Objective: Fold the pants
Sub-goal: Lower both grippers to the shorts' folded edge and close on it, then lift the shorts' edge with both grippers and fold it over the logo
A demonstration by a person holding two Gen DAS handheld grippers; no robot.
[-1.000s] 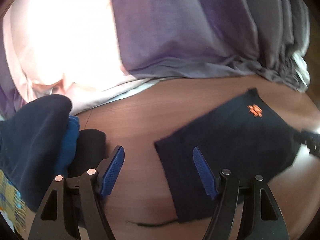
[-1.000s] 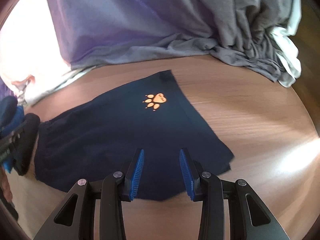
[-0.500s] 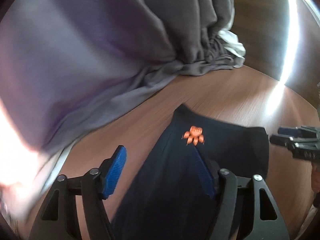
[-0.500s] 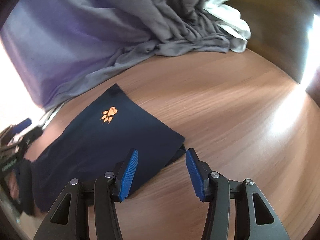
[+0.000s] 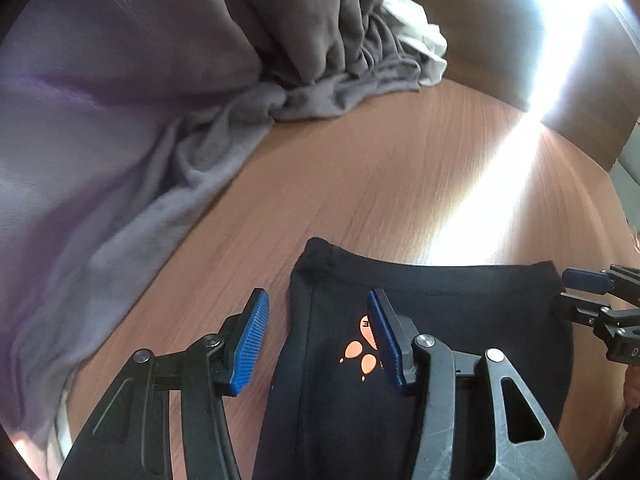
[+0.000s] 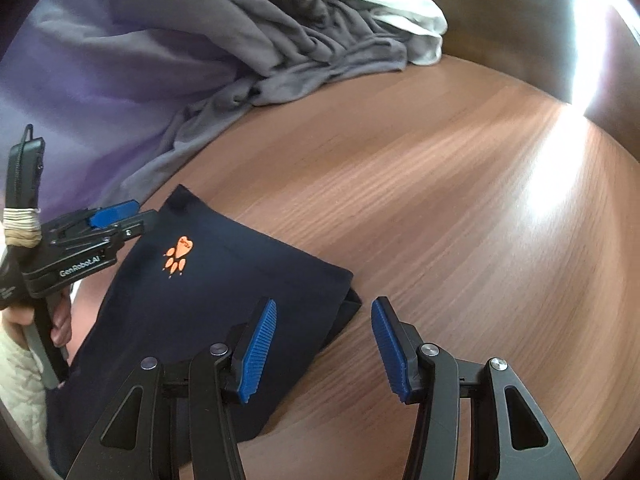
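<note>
- The dark pants [image 6: 224, 280] lie flat on the brown surface [image 6: 460, 220].
- Both the left gripper [image 5: 316, 336] and the right gripper [image 6: 324, 344] have fingers spread wide, holding nothing.
- Best to pinch both far corners together, then lift evenly.

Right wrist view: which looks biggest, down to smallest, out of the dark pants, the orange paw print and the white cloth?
1. dark pants
2. white cloth, though it lies farther off, so its true size is unsure
3. orange paw print
</note>
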